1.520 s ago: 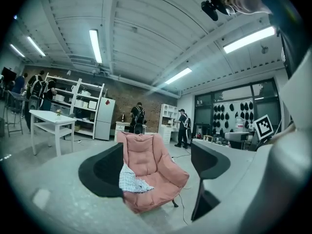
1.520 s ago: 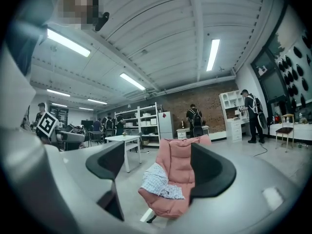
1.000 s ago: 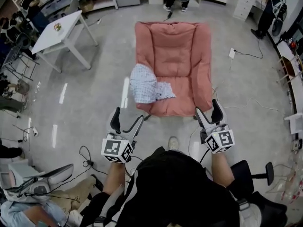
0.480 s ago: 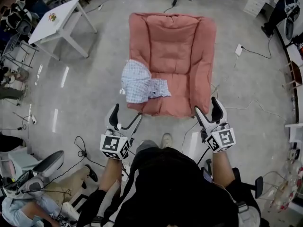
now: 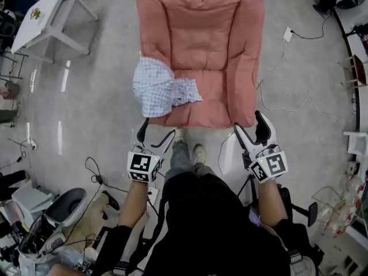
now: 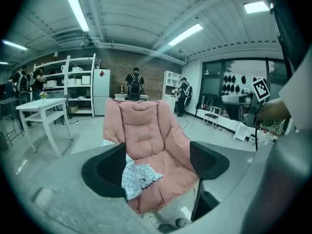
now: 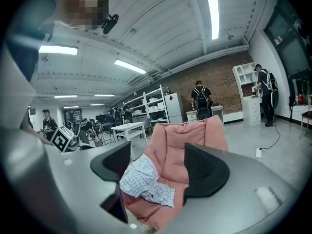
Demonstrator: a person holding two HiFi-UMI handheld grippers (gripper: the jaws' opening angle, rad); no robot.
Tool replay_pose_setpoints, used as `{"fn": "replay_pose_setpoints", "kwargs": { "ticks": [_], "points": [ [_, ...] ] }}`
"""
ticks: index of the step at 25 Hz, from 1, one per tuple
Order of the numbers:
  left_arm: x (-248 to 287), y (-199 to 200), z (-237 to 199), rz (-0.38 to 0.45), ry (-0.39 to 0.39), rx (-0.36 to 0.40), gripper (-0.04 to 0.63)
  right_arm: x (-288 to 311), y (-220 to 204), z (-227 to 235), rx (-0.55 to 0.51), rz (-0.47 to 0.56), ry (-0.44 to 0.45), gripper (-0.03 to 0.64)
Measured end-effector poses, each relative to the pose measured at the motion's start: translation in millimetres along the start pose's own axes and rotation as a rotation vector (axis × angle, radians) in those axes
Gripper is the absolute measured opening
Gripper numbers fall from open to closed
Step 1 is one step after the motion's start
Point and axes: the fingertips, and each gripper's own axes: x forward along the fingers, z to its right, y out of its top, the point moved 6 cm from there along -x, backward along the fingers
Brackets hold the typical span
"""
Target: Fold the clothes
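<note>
Print I can read: black-and-white square patterns on left marker cube (image 5: 142, 167) and right marker cube (image 5: 269, 165).

Left gripper (image 5: 157, 130): near left, forearm stretched forward, aimed at chair; fingers wide apart, nothing between.

Right gripper (image 5: 250, 122): near right, forearm forward, aimed same way; fingers apart, just been closing a little, nothing between.

I see both just short of pink chair (image 5: 213, 33), near its front edge.

Checked garment (image 5: 158, 91): crumpled on chair's left side, spilling from left armrest onto seat, clear of both grippers.

A crumpled checked garment (image 5: 161, 88) drapes over one front corner of the pink chair (image 5: 213, 33).
</note>
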Motion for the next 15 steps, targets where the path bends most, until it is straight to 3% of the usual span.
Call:
{"fn": "replay_pose_setpoints", "kwargs": {
  "ticks": [4, 15],
  "points": [
    [47, -24, -16, -0.077, -0.049, 0.067, 0.411, 22, -13, 4, 0.004, -0.026, -0.004, 0.342],
    [143, -137, -19, -0.417, -0.155, 0.425, 0.348, 51, -79, 20, 0.089, -0.134, 0.007, 0.334]
  ]
}}
